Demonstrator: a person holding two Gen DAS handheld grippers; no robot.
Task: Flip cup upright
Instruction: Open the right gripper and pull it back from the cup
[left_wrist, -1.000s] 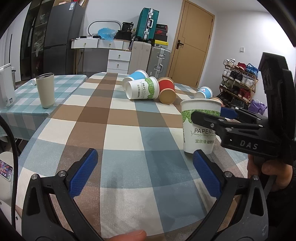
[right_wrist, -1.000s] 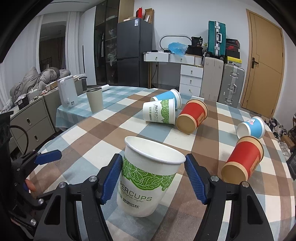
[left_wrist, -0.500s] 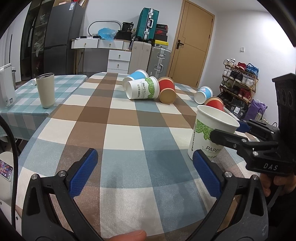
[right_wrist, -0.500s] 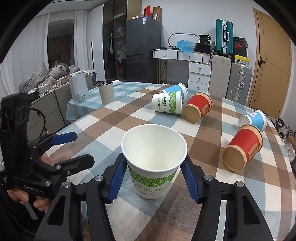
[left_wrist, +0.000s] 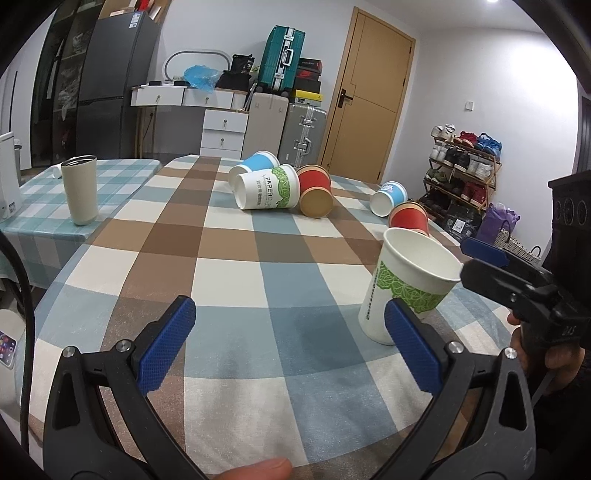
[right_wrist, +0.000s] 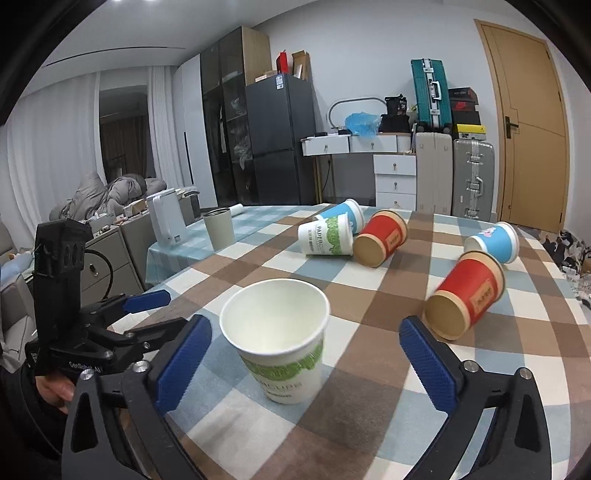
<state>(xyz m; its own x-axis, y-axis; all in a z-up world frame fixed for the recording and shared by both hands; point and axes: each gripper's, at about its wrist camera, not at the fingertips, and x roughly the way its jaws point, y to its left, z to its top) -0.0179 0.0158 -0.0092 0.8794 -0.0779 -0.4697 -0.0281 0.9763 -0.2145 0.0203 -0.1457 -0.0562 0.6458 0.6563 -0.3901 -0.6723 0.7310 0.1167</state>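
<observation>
A white paper cup with green leaf print stands upright, mouth up, on the checked tablecloth. My right gripper is open, its blue pads apart on either side of the cup and not touching it. The same cup shows at the right in the left wrist view. My left gripper is open and empty over the tablecloth, to the left of the cup. Further back lie several cups on their sides: a white and green one, two red ones and two blue ones.
A beige tumbler stands on a side table with a teal checked cloth at the left, beside a white appliance. Behind the table are a fridge, drawers, suitcases and a door. A shoe rack is at the right.
My right gripper has opened and let go of the white and green cup, which now stands free on the table. The gripper has pulled back and risen. The left gripper has not moved.
</observation>
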